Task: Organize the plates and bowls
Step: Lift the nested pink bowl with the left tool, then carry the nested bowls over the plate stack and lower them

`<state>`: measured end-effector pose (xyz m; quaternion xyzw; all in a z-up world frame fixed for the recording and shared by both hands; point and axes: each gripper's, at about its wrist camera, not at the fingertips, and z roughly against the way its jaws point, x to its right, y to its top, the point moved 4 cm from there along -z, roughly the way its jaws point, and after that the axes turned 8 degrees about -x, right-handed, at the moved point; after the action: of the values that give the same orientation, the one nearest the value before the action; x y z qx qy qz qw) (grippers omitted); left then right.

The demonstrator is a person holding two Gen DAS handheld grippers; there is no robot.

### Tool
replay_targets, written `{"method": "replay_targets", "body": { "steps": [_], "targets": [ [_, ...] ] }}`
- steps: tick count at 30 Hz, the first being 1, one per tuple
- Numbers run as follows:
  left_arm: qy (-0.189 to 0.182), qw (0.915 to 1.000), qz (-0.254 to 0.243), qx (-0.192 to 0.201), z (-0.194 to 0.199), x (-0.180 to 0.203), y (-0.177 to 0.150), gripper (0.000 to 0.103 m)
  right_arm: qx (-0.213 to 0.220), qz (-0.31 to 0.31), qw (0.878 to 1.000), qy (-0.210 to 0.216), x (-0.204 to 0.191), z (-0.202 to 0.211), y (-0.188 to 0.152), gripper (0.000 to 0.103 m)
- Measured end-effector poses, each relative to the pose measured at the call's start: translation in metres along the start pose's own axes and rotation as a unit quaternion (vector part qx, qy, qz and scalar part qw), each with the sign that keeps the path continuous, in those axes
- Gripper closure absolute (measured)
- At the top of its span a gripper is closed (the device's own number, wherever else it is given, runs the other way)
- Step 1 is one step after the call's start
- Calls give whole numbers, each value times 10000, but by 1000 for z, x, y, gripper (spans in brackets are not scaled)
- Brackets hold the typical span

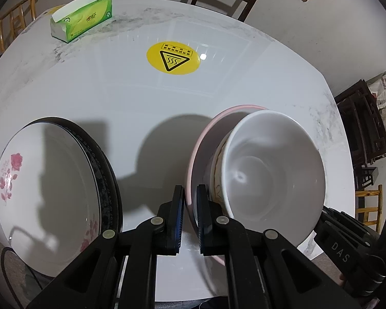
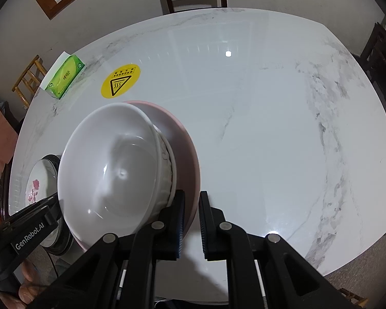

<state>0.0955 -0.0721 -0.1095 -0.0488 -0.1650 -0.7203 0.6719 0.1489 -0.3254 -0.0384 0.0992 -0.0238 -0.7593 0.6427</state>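
Both fingers pairs clamp pink plate (image 1: 193, 154) rim | bowls stacked: 2 | plates left: 2

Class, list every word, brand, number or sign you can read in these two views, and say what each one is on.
"DAS": on the right gripper's black body, seen in the left wrist view.
"GenRobot.AI": on the left gripper's black body, seen in the right wrist view.
Hot-surface warning triangle with wavy lines: on the yellow sticker on the table; its text block is too small to read.
Brand mark on the green tissue box: too blurred to read.

White bowl (image 1: 272, 164) nested in patterned bowl (image 1: 216, 177) on pink plate (image 1: 205, 134); rose plate (image 1: 46, 190) on black plate (image 1: 108, 175).
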Motion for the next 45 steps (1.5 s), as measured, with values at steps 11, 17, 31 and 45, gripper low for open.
{"method": "replay_targets", "body": {
  "steps": [11,17,31,45],
  "targets": [
    [48,10000,7,79,13,-4,0,97,47,112,9999,1,-11,9,1,92],
    [78,9999,38,127,21,-10,0,97,68,219,9997,8,-22,13,3,92],
    [206,9992,216,273,48,-38,1,97,77,501,9987,105,-59,20,5,92],
    [320,9966,609,447,74,-84,-5,97,14,964,9951,230,-111,22,4,92]
  ]
}}
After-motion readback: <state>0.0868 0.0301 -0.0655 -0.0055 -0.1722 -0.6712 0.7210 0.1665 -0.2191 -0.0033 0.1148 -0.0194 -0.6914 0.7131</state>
